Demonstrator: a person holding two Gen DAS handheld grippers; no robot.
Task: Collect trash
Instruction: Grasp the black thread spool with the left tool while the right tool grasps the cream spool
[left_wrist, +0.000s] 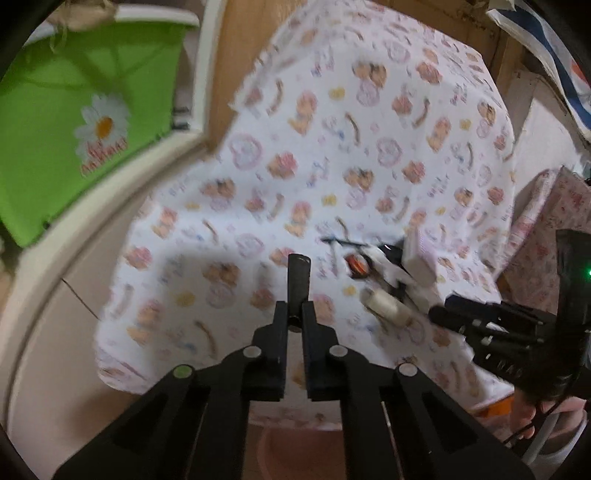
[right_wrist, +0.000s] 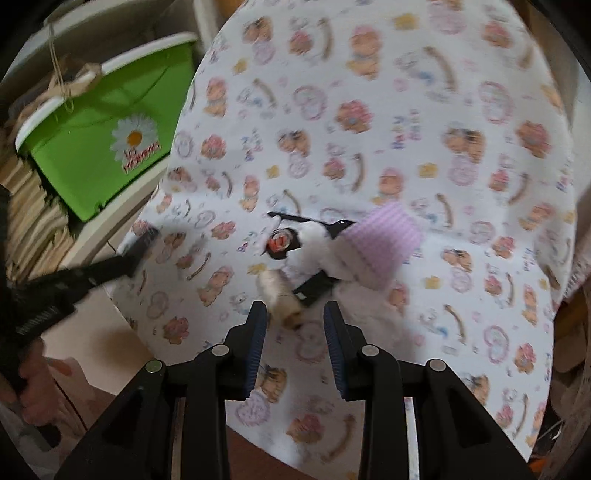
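My left gripper (left_wrist: 294, 314) is shut on a black cylinder (left_wrist: 298, 280) that sticks out forward above the patterned cloth (left_wrist: 295, 166). A heap of trash lies on the cloth: a cream tube (left_wrist: 386, 311), a black-and-orange wrapper (left_wrist: 357, 266), white scraps and a lilac pad (left_wrist: 419, 258). My right gripper (right_wrist: 294, 317) is open just short of the cream tube (right_wrist: 277, 295), with the wrapper (right_wrist: 279, 242) and the lilac pad (right_wrist: 384, 247) beyond it. The right gripper shows at the right of the left wrist view (left_wrist: 437, 315). The left gripper shows in the right wrist view (right_wrist: 142, 245).
A green bin (left_wrist: 74, 122) with a daisy print stands to the left of the cloth-covered table, also in the right wrist view (right_wrist: 103, 147). A cream curved edge (left_wrist: 74, 229) runs below it. A pink basin (left_wrist: 295, 450) lies under the table edge.
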